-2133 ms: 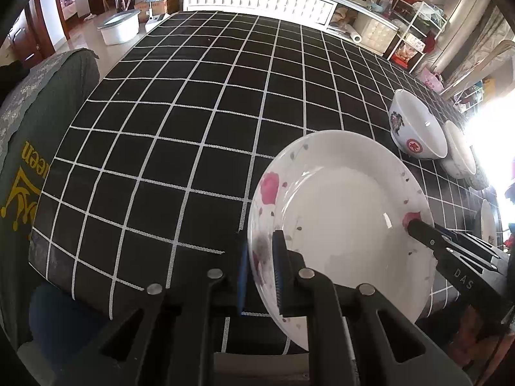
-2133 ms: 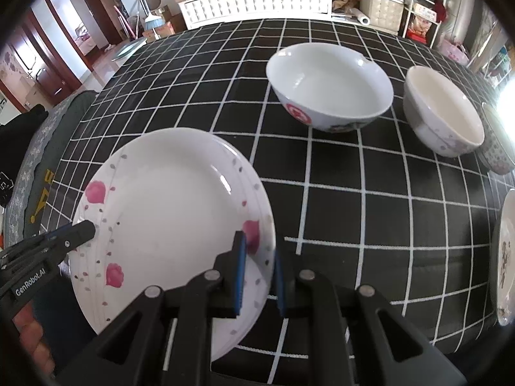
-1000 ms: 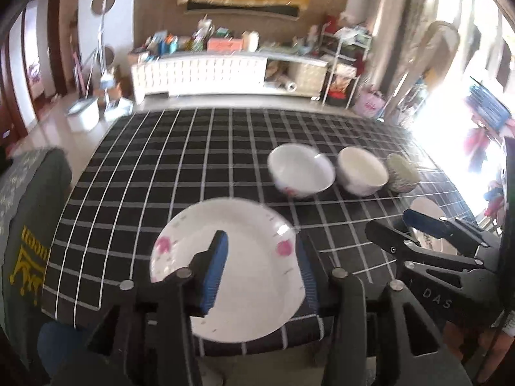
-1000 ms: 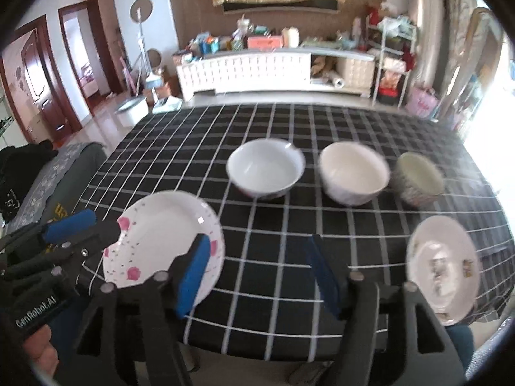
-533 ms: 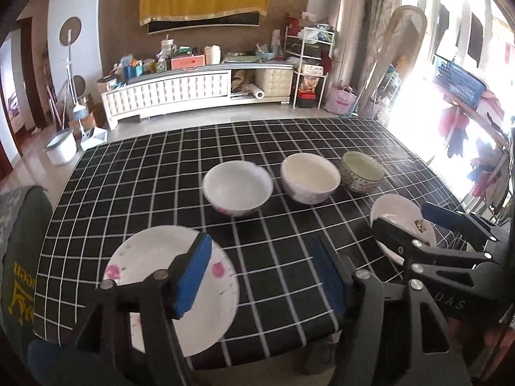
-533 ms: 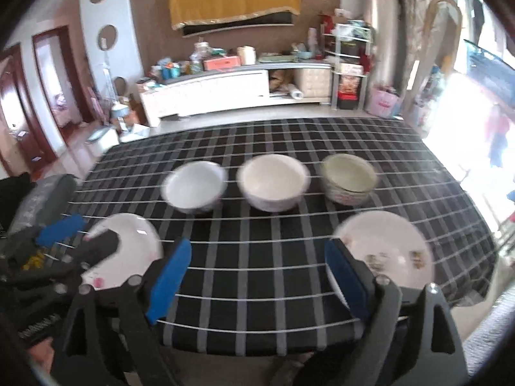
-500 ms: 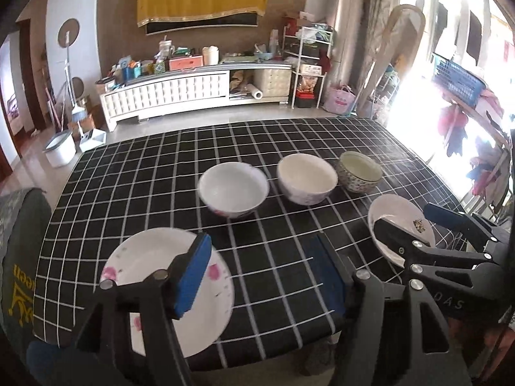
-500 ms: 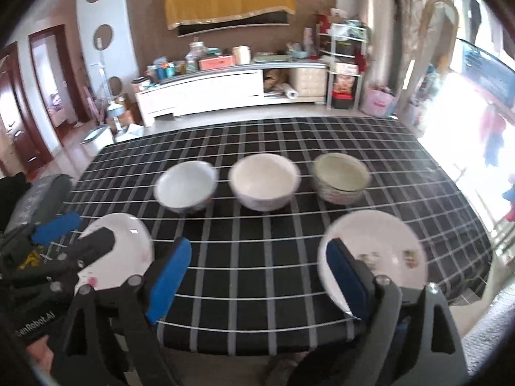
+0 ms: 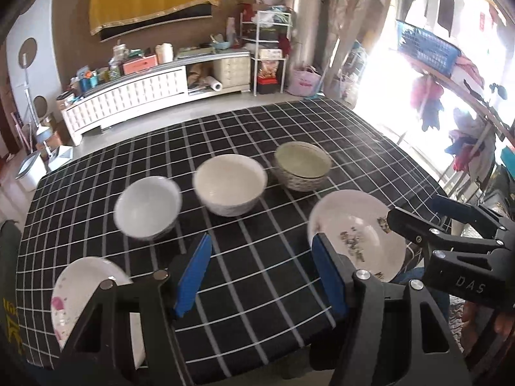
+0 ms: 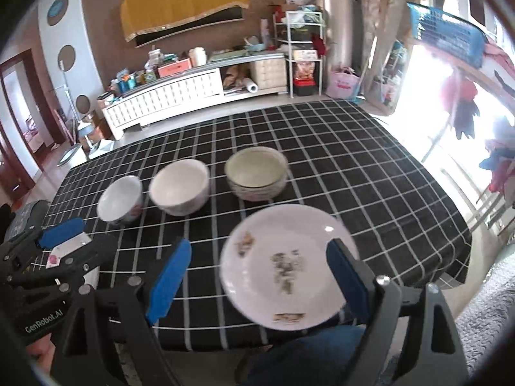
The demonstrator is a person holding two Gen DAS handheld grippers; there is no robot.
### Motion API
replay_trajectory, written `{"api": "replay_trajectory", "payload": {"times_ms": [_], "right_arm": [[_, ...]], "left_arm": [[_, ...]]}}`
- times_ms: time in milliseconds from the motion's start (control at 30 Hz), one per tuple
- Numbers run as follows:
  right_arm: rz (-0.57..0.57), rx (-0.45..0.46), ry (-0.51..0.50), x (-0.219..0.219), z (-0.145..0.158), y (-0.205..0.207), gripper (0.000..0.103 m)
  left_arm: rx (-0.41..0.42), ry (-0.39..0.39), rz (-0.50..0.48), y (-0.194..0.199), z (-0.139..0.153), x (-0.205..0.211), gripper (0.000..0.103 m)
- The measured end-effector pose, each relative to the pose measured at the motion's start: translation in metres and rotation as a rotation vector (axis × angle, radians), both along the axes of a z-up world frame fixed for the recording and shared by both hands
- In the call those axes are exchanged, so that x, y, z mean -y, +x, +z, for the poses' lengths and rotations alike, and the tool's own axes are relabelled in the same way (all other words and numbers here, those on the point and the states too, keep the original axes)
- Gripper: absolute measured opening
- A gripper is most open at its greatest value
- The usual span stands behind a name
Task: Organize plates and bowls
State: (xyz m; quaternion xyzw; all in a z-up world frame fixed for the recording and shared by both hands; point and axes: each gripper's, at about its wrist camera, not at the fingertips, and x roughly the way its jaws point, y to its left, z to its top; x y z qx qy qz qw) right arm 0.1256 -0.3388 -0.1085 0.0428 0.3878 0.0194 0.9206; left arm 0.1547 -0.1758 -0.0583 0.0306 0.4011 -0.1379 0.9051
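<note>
While both grippers are hanging over the near edge of the table, the scene is reading like this, left to right:

Pink-flowered plate (image 9: 75, 289): lying flat at the near left corner of the checked tablecloth (image 9: 257, 267), left of the left gripper's jaws and partly hidden behind its left finger; nothing is gripping it.

Left gripper (image 9: 260, 276): its jaws are standing wide apart and have just been opening; only tablecloth is showing between the blue pads, so it is holding nothing.

Small white bowl (image 9: 147, 206): sitting upright beyond the left gripper's jaws and to their left, blurred.

Cream bowl (image 9: 229, 189): sitting upright just right of the small white bowl, straight ahead of the left gripper's jaws.

Patterned bowl (image 9: 302, 165): sitting upright at the right end of the row, close beside the cream bowl; whether they are touching I cannot tell.

Brown-patterned plate (image 10: 285, 265): lying flat near the front right of the table, in front of the patterned bowl and apart from it.

Right gripper (image 10: 257, 276): its jaws are spread very wide and have just been opening; the brown-patterned plate is showing in the gap between them, nearer the right pad, but neither pad is pressing on it, so the gripper is holding nothing.
</note>
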Motion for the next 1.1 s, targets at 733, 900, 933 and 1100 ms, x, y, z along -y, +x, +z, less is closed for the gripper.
{"api": "replay_trajectory", "payload": {"times_ms": [733,900,933,1100], "right_arm": [[0.007,-0.197,-0.011,0.084,-0.057,0.050,0.089],[0.006,-0.228,-0.080,0.090,-0.072,0.061,0.089],[0.003,-0.233,-0.078,0.093,-0.075,0.062,0.089],[-0.009,-0.255,-0.118,0.095,-0.087,0.068,0.086]], "left_arm": [[-0.206,0.010,-0.071,0.058,-0.066,0.085,0.063],[-0.250,0.011,-0.058,0.069,-0.084,0.089,0.063],[-0.260,0.012,-0.051,0.071,-0.087,0.089,0.063],[-0.288,0.036,-0.035,0.076,-0.102,0.089,0.063]]}}
